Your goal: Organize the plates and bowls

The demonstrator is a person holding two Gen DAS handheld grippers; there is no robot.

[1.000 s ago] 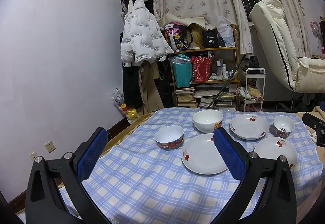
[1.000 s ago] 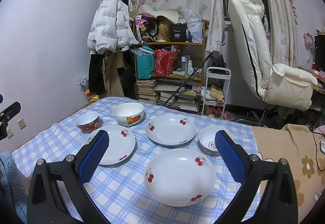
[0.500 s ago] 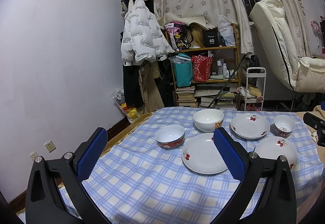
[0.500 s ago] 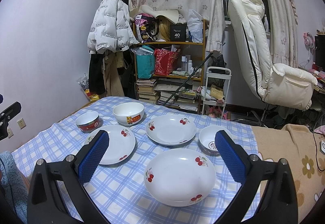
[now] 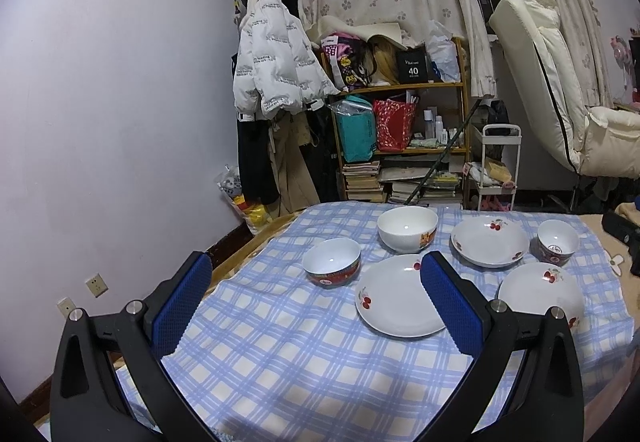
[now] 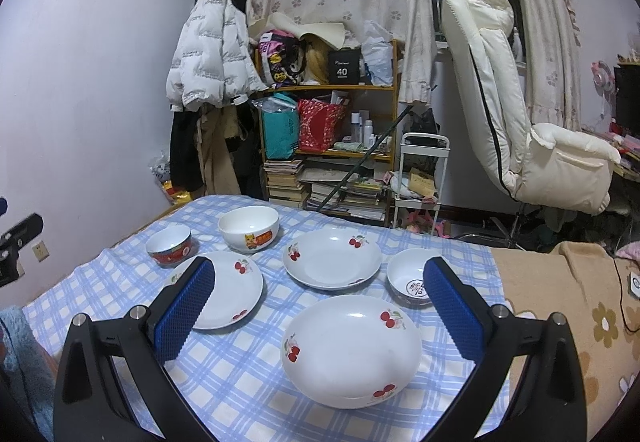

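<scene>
Three white cherry-print plates lie on the blue checked tablecloth point(image 6: 224, 374): a near plate point(image 6: 352, 346), a far plate point(image 6: 332, 258) and a left plate point(image 6: 232, 290). A large white bowl point(image 6: 249, 229), a small red-banded bowl point(image 6: 169, 245) and a small right bowl point(image 6: 408, 282) stand among them. The same dishes show in the left wrist view: left plate point(image 5: 394, 302), red-banded bowl point(image 5: 332, 266), large bowl point(image 5: 407, 229). My left gripper point(image 5: 316, 298) and right gripper point(image 6: 318, 306) are both open and empty, held above the near side of the table.
A cluttered wooden shelf point(image 6: 332, 145) with books and bags, a small white cart point(image 6: 420, 177) and a cream recliner chair point(image 6: 520, 129) stand beyond the table. A white jacket point(image 6: 212, 61) hangs on the wall. A tan flowered blanket point(image 6: 568, 306) covers the right side.
The left wrist view has shifted very slightly; the dishes and the right gripper have not visibly moved. Both grippers stay open.
</scene>
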